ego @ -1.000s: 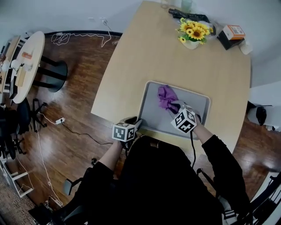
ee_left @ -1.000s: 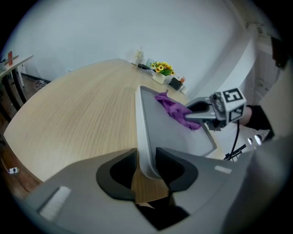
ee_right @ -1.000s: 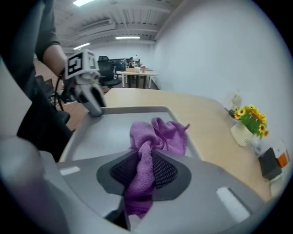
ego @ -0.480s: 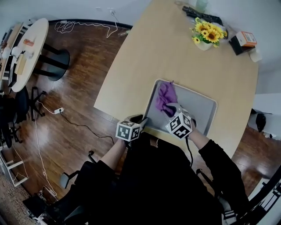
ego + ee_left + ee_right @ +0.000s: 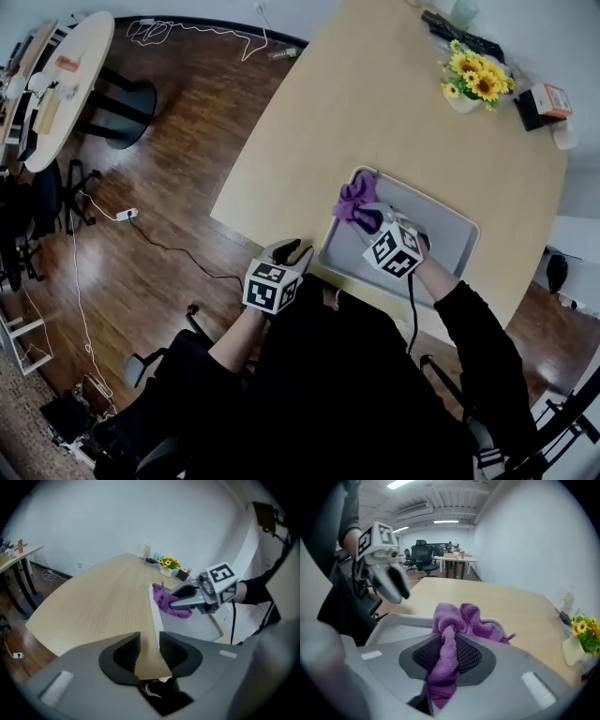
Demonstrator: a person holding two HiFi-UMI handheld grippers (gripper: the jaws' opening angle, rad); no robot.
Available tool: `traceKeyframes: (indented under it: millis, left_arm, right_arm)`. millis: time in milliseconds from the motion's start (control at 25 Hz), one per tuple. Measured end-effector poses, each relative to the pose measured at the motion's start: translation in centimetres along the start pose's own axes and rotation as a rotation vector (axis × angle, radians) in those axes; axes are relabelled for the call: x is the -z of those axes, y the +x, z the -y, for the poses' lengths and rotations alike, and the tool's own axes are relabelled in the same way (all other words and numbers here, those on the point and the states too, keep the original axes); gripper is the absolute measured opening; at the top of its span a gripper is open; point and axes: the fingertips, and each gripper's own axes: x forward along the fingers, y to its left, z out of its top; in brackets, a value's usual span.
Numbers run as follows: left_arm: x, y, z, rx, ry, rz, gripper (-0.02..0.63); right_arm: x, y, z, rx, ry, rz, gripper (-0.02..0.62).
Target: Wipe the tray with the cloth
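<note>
The grey tray (image 5: 456, 242) lies near the table's front edge. A purple cloth (image 5: 354, 200) is bunched at the tray's far left corner, over the left rim. My right gripper (image 5: 371, 221) is shut on the cloth (image 5: 459, 620); a fold hangs down between its pads, above the tray's rim (image 5: 401, 620). My left gripper (image 5: 292, 251) hovers at the table's front edge, left of the tray and apart from it. Its jaws (image 5: 150, 652) stand slightly apart with nothing between them. From the left gripper view I see the cloth (image 5: 168, 604), the right gripper (image 5: 176, 598) and the tray (image 5: 206, 623).
A pot of sunflowers (image 5: 476, 82) stands at the table's far right, beside an orange box (image 5: 547, 100) and a dark remote (image 5: 455, 31). Bare wood table (image 5: 366, 103) stretches beyond the tray. On the floor to the left are a round side table (image 5: 66, 84) and cables.
The right gripper has dragged the cloth from the tray's middle left to its far left corner. The left gripper has drawn away from the tray's near left corner.
</note>
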Motion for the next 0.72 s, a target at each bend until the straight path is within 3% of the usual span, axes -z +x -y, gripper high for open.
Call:
traceKeyframes:
  millis: [120,280,360,520,640,720]
  left_arm:
    - [0.0,-1.4,-1.1,-0.032,-0.044,0.024,0.109]
    - [1.4,-2.2,-2.1,-0.056,-0.073,0.019,0.107]
    - [2.0,-2.2,-2.3,-0.056,-0.084,0.012,0.107]
    - [1.5,-2.0,-1.9,-0.034,-0.088,0.025,0.107]
    - [0.3,-1.5,-0.7,0.008,-0.038,0.023,0.109]
    - [0.0,-0.6,0.3,0.044,0.009,-0.01,0.11]
  right_arm:
    - [-0.8,0.4,6.7,0.083,0.053,-0.033,0.084]
    - [-1.0,0.4,7.2,0.151,0.126,-0.049,0.081]
    - [-1.4,0.6,4.5,0.159,0.171,-0.035,0.08]
    - [-2.4,1.0,-5.2,0.014,0.172,0.009,0.08]
    - [-2.1,0.2,-10.8,-0.093,0.15,0.034,0.08]
    - [-1.3,-0.7,-12.2,-0.119,0.186,0.055,0.078]
